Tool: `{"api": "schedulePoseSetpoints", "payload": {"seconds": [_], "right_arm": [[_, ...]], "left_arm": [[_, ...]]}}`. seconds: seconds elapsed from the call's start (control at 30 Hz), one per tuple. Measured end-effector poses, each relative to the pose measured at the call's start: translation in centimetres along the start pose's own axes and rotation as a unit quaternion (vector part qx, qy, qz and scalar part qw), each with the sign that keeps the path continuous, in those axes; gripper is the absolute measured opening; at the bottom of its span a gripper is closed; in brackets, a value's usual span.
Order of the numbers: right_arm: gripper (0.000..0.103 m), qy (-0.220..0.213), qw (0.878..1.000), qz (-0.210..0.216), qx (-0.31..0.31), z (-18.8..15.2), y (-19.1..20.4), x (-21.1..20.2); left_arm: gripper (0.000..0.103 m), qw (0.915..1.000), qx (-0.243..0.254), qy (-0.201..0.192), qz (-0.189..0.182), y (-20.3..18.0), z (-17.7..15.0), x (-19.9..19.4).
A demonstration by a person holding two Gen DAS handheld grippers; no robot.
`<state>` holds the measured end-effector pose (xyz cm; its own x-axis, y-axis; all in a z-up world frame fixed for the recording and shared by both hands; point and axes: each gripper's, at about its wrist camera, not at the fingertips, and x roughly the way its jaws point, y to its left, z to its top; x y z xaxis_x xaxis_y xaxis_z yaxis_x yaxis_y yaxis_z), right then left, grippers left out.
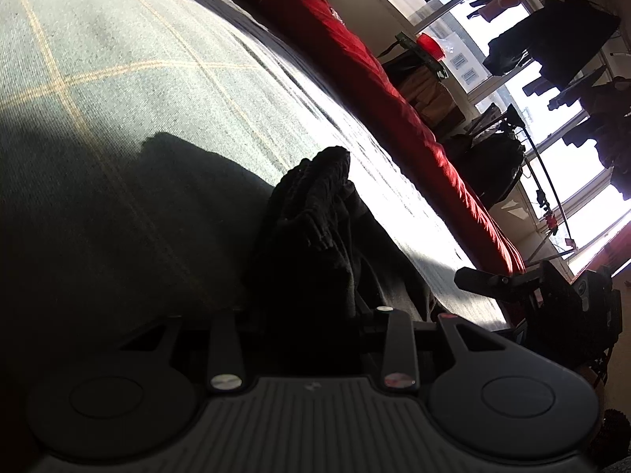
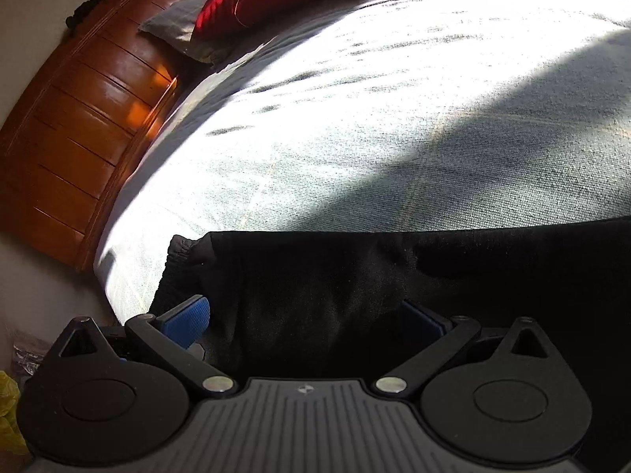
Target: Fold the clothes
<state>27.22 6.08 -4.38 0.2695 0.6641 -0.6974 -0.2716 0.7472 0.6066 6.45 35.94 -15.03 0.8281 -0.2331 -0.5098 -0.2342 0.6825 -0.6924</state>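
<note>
Nearest, the left gripper [image 1: 311, 307] is clamped on a bunched fold of the black garment [image 1: 315, 213], lifting it off the bed [image 1: 118, 79]. The right gripper [image 2: 307, 315] stands wide open over the garment's flat edge, gripping nothing. Folding looks barely begun. Beyond lies a red quilt [image 1: 355, 59].

Bed with grey checked cover [image 1: 130, 79], strong sun patch across it, red quilt [image 1: 355, 59] along its far edge, glossy brown wooden headboard [image 2: 79, 102] with grey pillow [image 2: 177, 27], bright windows [image 1: 473, 59] behind with dark clothes hanging [image 1: 552, 39], pale wall [image 2: 35, 8].
</note>
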Motion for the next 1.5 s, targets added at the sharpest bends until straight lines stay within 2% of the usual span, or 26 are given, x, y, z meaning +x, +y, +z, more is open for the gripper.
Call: {"api": "schedulePoseSetpoints", "payload": {"seconds": [0.17, 0.37, 0.47, 1.07, 1.23, 1.37, 1.5], "right_arm": [[0.103, -0.035, 0.998, 0.004, 0.061, 1.5, -1.5, 0.7], [0.103, -0.048, 0.996, -0.004, 0.077, 2.4, -1.5, 1.3], [0.103, -0.04, 0.996, -0.01, 0.073, 1.9, -1.0, 1.2], [0.103, 0.034, 0.996, 0.002, 0.082, -8.4, 1.7, -3.2], [0.103, 0.053, 0.995, 0.014, 0.084, -10.3, 1.8, -4.0], [0.103, 0.059, 0.995, 0.028, 0.08, -11.4, 2.0, -4.3], [0.103, 0.053, 0.995, 0.033, 0.082, -11.5, 2.0, -4.9]], "left_arm": [[0.034, 1.0, -0.003, -0.002, -0.005, 0.2, 0.0, -0.1], [0.033, 0.9999, -0.004, -0.003, -0.011, 0.4, -0.1, -0.1], [0.033, 0.9999, -0.002, -0.002, -0.013, 0.5, 0.0, -0.1], [0.036, 0.9998, -0.001, 0.002, -0.02, 0.6, 0.5, 0.3], [0.047, 0.9997, 0.003, 0.003, -0.026, 0.2, 0.6, 0.5], [0.063, 0.9994, 0.02, 0.002, -0.029, -0.6, 0.5, 0.8], [0.061, 0.9993, 0.035, 0.003, -0.01, -1.4, 0.4, 0.9]]}}
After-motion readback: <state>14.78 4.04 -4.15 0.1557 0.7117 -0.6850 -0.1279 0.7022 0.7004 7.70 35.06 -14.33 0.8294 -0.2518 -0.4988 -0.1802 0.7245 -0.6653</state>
